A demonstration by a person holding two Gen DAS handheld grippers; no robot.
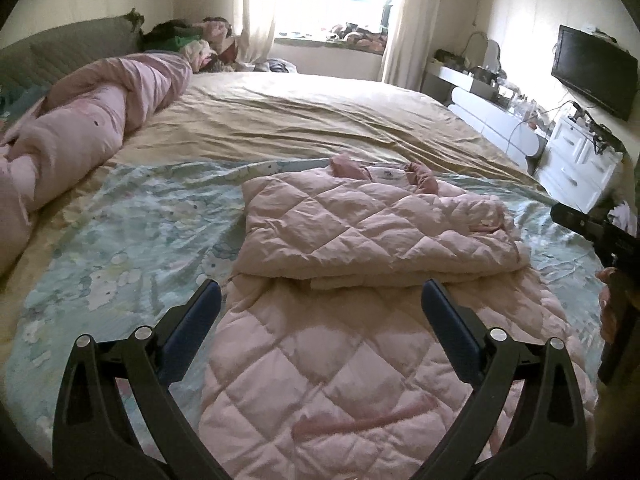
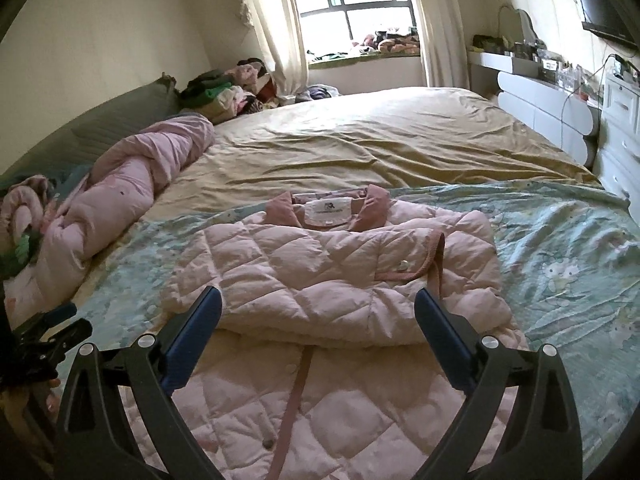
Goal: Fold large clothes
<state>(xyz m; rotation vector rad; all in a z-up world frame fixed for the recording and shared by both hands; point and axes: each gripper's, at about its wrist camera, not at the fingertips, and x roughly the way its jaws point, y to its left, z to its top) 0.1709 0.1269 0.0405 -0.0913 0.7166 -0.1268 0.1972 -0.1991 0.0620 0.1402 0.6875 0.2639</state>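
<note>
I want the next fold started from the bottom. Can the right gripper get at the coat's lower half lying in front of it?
Probably yes: the right gripper is open and empty above the pink quilted coat, with nothing between it and the unfolded lower half.

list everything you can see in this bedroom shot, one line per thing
quilted jacket: one, pale pink, partly folded on the near bedspread
bedspread: one, pale green print, near end of bed
sheet: one, tan, far half of bed
rolled duvet: one, pink, left side of bed
clothes pile: one, mixed colours, far left corner
television: one, black, right wall
drawers: one unit, white, under the television
left gripper: one, black, open above the jacket
right gripper: one, black, open above the jacket
</note>
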